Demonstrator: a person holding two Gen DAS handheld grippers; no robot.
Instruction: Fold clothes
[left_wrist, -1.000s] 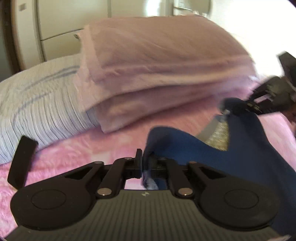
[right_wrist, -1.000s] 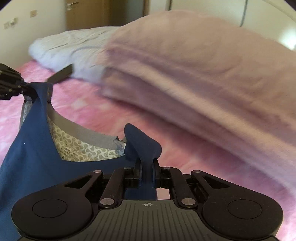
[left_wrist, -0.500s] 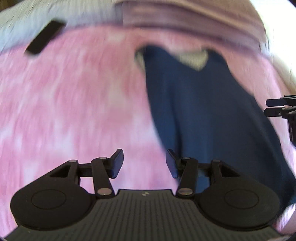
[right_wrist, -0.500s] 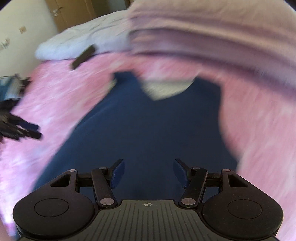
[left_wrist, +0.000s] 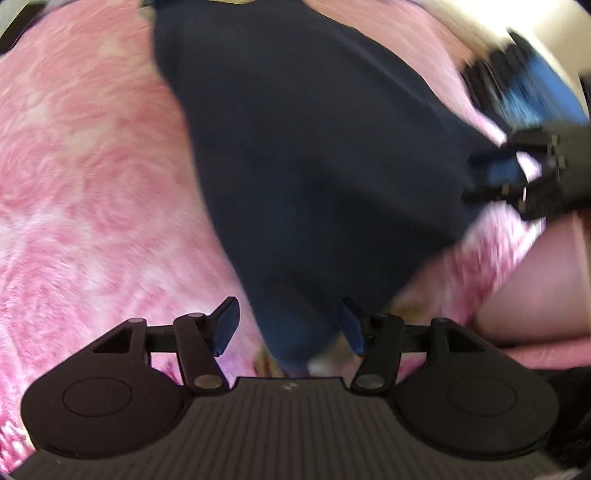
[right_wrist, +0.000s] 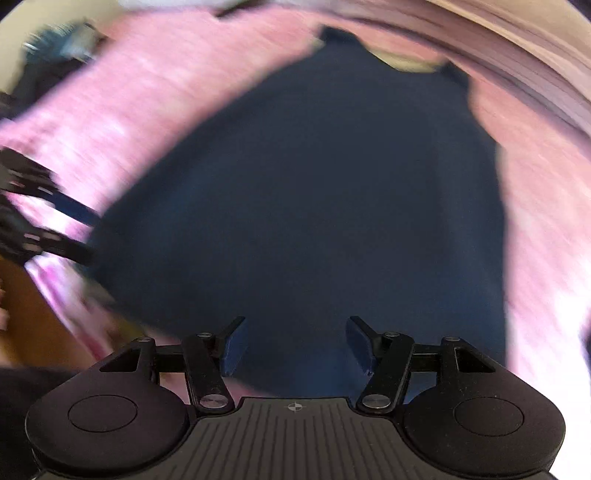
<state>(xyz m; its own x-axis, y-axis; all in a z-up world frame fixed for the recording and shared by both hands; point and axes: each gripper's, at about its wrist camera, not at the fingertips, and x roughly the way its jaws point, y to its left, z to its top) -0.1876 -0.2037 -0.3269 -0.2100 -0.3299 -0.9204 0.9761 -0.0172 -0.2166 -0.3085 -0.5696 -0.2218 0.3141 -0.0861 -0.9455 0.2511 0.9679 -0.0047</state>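
The left gripper (left_wrist: 290, 325) has its 2 fingers spread wide and holds nothing; the hem of the navy garment (left_wrist: 314, 147) lies between them. The right gripper (right_wrist: 295, 345) is spread too, empty, above the same garment (right_wrist: 314, 206), which lies flat on the pink bedspread (left_wrist: 92, 166). Both views are blurred. Only the right view shows the neckline and the folded blanket (right_wrist: 517, 62), cut off at the edge.
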